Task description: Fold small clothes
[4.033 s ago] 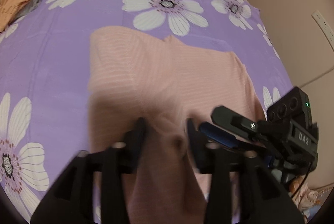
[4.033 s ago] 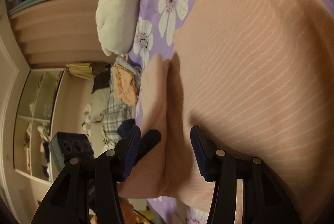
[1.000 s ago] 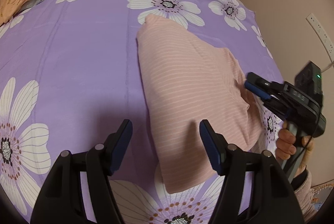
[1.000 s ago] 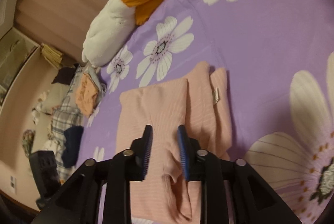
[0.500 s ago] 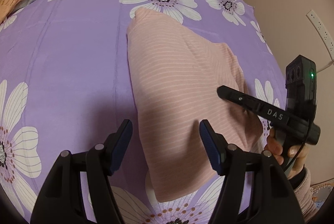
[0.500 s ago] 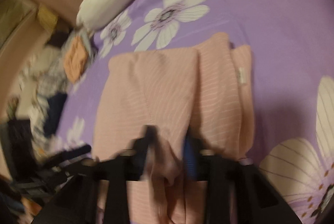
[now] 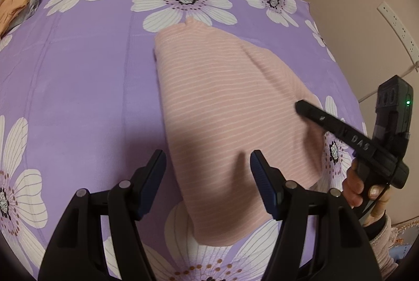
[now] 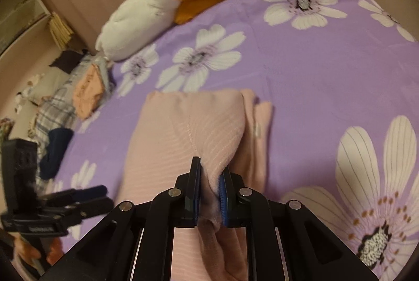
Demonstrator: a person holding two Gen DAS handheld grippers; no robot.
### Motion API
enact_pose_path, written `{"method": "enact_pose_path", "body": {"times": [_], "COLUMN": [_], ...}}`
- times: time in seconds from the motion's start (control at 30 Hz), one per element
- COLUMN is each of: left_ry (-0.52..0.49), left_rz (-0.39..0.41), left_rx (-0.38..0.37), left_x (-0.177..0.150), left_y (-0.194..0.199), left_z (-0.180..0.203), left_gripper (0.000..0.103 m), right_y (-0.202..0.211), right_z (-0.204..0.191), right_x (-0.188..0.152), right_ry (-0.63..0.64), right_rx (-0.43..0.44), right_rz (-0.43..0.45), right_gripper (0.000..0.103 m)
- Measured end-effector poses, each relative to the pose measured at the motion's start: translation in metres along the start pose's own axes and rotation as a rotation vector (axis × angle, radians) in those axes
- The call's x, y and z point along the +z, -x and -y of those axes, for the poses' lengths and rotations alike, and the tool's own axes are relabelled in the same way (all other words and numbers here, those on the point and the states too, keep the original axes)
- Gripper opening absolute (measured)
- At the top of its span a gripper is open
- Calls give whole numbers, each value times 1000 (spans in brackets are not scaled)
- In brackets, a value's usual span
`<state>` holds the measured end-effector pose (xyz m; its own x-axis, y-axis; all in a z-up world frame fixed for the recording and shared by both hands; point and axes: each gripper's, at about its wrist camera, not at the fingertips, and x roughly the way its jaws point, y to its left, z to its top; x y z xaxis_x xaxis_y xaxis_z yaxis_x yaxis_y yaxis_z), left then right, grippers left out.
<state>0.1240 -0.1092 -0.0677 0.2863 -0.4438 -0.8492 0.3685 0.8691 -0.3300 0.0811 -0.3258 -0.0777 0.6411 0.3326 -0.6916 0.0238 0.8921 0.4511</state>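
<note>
Since the frame of one second ago, the right tongs (image 8: 209, 189) have come down from just above the pink striped garment (image 7: 222, 108) onto its near edge, and their jaws are closing with a thick bunch of the cloth between the pads. In the left wrist view the garment now sits a little more toward the middle of the frame, and the right tongs reach over its right side from the right edge. The left tongs (image 7: 208, 171) have the same wide gap as before and hold nothing; they hang over the lower part of the garment.

I see the garment on the purple flowered bed sheet (image 7: 78, 84), already folded into a long narrow shape. In the right wrist view it fills the lower centre, with two narrower layers showing along its right edge.

I judge this garment to be light, soft and fully limp. It has no stiffness, so any part I lift will hang down and the layers can slide apart. The knit looks a little rough, not slippery, so I think the pads keep it well. It is not fragile.

For the hold, I think it is best to take all layers together at an edge or a corner, not only the top layer. To fold it again evenly, I would take the other near corner with the left tongs.
</note>
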Motion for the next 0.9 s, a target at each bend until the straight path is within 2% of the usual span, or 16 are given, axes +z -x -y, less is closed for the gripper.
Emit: {"method": "enact_pose_path", "body": {"times": [0.17,0.23,0.27,0.33,0.37,0.4,0.57,0.63,0.67,0.7,0.77,0.8,0.9], "left_ry": [-43,-62,-65,-75,-78,-78,-72,-77,-79,-79,-78,-78,-86], "left_rz": [-13,-40,-50,-57,-57,-57,-62,-64,-66,-68,-71,-71,-70], "left_rx": [7,33,42,51,48,47,40,42,43,44,44,45,49], "left_x": [0,-1,-2,-2,-2,-2,-2,-2,-2,-2,-1,0,-1], "left_y": [-11,-23,-28,-32,-32,-32,-32,-33,-33,-34,-36,-36,-38], "left_z": [13,16,16,17,16,16,12,13,13,14,14,14,17], "left_gripper": [66,66,66,66,67,67,68,68,68,68,69,70,71], "right_y": [-14,-16,-16,-18,-19,-23,-47,-50,-49,-46,-41,-39,-42], "right_z": [8,12,13,17,18,23,42,46,46,45,39,39,41], "right_x": [-2,1,3,14,17,22,44,49,53,55,60,61,64], "right_ry": [-38,-70,-80,-107,-122,-149,-258,-282,-269,-252,-185,-164,-113], "right_rx": [20,53,68,108,128,152,266,271,258,245,171,141,74], "right_rz": [-45,-57,-55,-37,-36,-37,-42,-35,-17,-5,16,18,5], "right_gripper": [14,14,17,27,37,40,40,40,39,27,12,8,8]}}
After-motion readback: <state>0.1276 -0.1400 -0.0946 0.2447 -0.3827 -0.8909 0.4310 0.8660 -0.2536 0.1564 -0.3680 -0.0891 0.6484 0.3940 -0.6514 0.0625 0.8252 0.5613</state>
